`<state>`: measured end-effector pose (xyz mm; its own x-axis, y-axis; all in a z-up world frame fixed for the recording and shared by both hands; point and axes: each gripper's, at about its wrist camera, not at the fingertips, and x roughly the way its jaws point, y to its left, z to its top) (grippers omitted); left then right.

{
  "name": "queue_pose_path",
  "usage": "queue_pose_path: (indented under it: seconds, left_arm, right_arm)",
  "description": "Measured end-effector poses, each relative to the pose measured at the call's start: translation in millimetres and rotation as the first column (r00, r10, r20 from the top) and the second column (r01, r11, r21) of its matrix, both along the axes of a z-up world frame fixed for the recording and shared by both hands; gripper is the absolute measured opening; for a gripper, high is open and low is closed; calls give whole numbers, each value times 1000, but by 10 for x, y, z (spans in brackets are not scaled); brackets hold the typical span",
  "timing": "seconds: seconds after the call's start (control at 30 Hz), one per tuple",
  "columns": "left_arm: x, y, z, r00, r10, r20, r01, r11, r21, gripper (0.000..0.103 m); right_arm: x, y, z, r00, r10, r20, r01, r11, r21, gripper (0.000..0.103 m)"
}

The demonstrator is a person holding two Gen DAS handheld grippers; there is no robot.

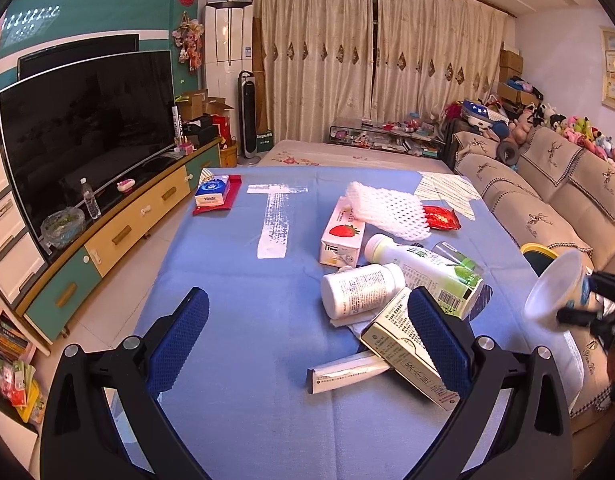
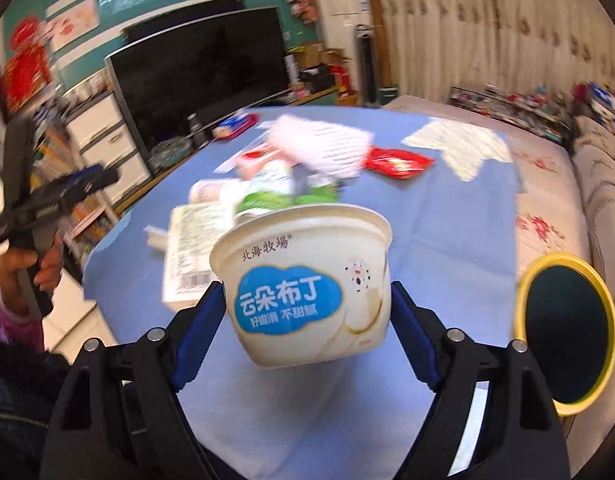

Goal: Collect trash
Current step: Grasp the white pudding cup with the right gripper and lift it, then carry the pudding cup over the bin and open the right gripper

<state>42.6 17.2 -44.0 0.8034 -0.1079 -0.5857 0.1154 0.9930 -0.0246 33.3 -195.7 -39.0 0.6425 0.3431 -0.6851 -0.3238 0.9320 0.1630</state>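
Note:
My right gripper (image 2: 307,312) is shut on a white pudding cup (image 2: 307,284) with a blue label, held in the air above the blue tablecloth (image 2: 447,232). In the left wrist view that same cup (image 1: 555,288) hangs at the right, near the yellow-rimmed bin (image 1: 539,254). The bin's dark mouth (image 2: 567,340) sits just right of the cup. My left gripper (image 1: 307,312) stands open over the cloth, its right finger above a beige carton (image 1: 403,356). Close by lie a white pill bottle (image 1: 359,290), a green-labelled drink bottle (image 1: 427,272) and a strawberry milk carton (image 1: 341,236).
White foam netting (image 1: 383,208), a red wrapper (image 1: 441,217), a tissue pack (image 1: 213,194) and a flat tube box (image 1: 347,372) lie on the cloth. A TV (image 1: 87,132) on a low cabinet stands left, a sofa (image 1: 547,200) right. A person's hand (image 2: 31,268) holds the left gripper.

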Motion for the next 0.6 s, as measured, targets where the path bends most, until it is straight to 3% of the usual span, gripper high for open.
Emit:
queue_pose_path:
  seconds: [0.07, 0.17, 0.33, 0.43, 0.6]
  left_arm:
    - [9, -30, -15, 1000, -6, -4, 6, 1000, 2, 98]
    - [25, -74, -48, 1000, -15, -12, 15, 1000, 4, 98]
    - [67, -164, -87, 999, -27, -25, 28, 1000, 11, 98]
    - [94, -199, -100, 999, -29, -31, 30, 999, 17, 98]
    - [147, -259, -122, 999, -30, -43, 31, 999, 31, 98]
  right_arm:
    - [42, -297, 50, 996, -91, 10, 90, 996, 28, 77]
    - [147, -874, 51, 962, -274, -5, 274, 959, 72, 77]
    - [436, -1891, -301, 811, -572, -121, 577, 817, 5, 78]
    - [597, -2272, -605, 744, -636, -204, 646, 763, -23, 77]
    - [822, -2556, -1022, 688, -666, -288, 682, 729, -57, 78]
